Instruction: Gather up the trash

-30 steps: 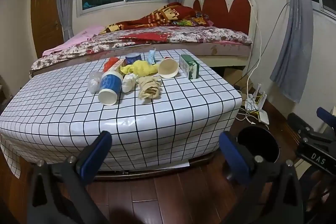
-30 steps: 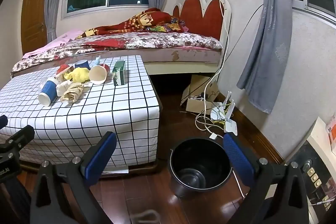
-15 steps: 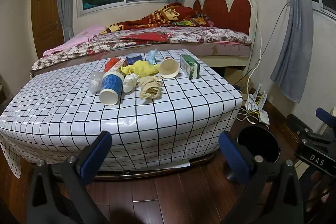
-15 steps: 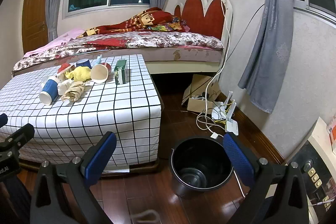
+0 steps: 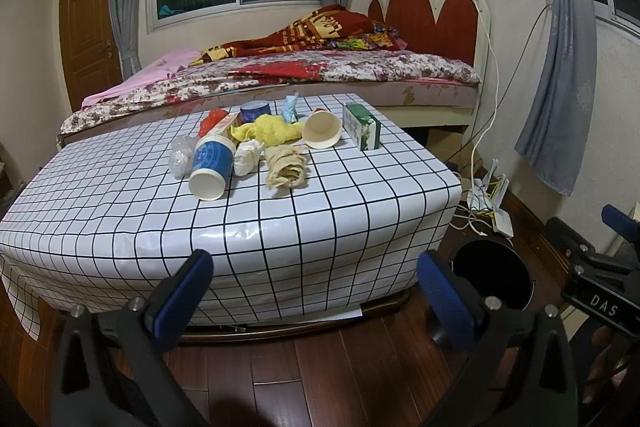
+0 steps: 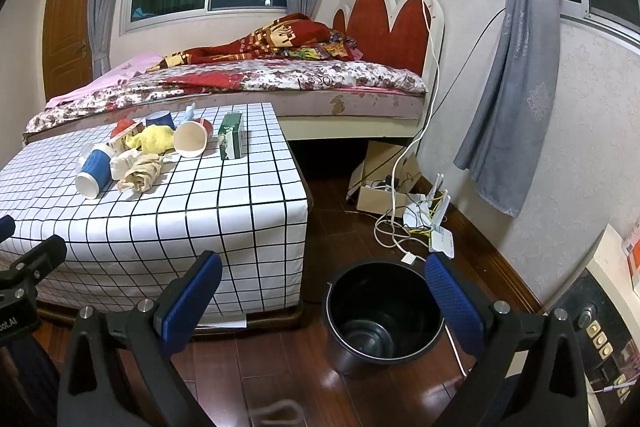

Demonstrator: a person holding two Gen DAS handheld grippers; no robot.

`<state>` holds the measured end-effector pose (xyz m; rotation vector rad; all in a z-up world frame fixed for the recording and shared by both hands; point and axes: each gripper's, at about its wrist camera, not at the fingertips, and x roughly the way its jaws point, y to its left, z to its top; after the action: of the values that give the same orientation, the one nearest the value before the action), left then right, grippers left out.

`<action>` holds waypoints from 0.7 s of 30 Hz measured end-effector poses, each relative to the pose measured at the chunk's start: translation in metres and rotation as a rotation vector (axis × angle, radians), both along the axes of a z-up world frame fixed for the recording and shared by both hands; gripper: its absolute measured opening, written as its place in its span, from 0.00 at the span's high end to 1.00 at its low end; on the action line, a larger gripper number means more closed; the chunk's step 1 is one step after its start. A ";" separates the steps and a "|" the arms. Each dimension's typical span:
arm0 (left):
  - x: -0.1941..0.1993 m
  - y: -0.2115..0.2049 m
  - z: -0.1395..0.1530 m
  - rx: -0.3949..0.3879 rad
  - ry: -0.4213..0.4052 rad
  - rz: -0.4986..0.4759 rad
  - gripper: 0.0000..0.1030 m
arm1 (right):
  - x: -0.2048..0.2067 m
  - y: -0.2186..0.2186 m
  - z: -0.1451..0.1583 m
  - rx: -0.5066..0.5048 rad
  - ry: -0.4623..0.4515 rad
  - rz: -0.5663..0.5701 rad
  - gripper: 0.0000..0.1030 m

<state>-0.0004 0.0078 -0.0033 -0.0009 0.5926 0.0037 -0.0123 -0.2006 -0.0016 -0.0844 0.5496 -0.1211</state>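
Observation:
A pile of trash lies on the checked table (image 5: 280, 235): a blue paper cup (image 5: 212, 163) on its side, a crumpled brown paper bag (image 5: 286, 167), white tissue (image 5: 247, 155), a yellow wrapper (image 5: 272, 131), a tipped paper cup (image 5: 322, 129) and a green carton (image 5: 362, 126). The pile also shows in the right wrist view, with the blue cup (image 6: 93, 169) and green carton (image 6: 232, 141). A black bin (image 6: 384, 311) stands on the floor right of the table; it also shows in the left wrist view (image 5: 494, 279). My left gripper (image 5: 316, 291) is open and empty, short of the table's near edge. My right gripper (image 6: 324, 293) is open and empty above the bin.
A bed (image 5: 320, 71) with a red headboard stands behind the table. Cables, a router and a cardboard box (image 6: 380, 195) lie on the wooden floor by the right wall. Grey curtains (image 6: 516, 67) hang there. A wooden door (image 5: 86, 35) is at the far left.
Both grippers have drifted very slightly; the view is almost the same. Nothing was picked up or moved.

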 end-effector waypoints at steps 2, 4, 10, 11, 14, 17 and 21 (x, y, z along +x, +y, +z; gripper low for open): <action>0.000 0.000 0.000 0.000 0.000 0.000 0.01 | 0.000 0.000 0.000 0.000 0.000 0.000 0.01; 0.000 0.000 0.000 0.000 0.000 0.000 0.01 | 0.000 0.001 0.000 -0.001 -0.001 0.000 0.01; 0.000 0.000 0.000 0.001 0.000 0.000 0.01 | 0.000 0.001 0.000 -0.001 0.001 0.001 0.01; 0.000 0.000 0.000 0.001 0.000 0.000 0.01 | 0.000 0.001 0.000 -0.001 0.001 0.001 0.01; 0.000 0.000 0.000 0.000 0.000 0.000 0.01 | 0.001 0.001 0.000 -0.001 0.001 0.001 0.01; 0.000 -0.001 0.000 0.001 0.000 0.000 0.01 | 0.001 0.002 0.000 -0.001 0.000 0.001 0.01; -0.001 -0.001 0.000 0.005 -0.001 -0.004 0.01 | 0.001 0.002 0.000 0.000 0.000 0.001 0.01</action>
<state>-0.0013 0.0072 -0.0037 0.0050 0.5917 0.0010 -0.0112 -0.1990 -0.0014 -0.0851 0.5498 -0.1204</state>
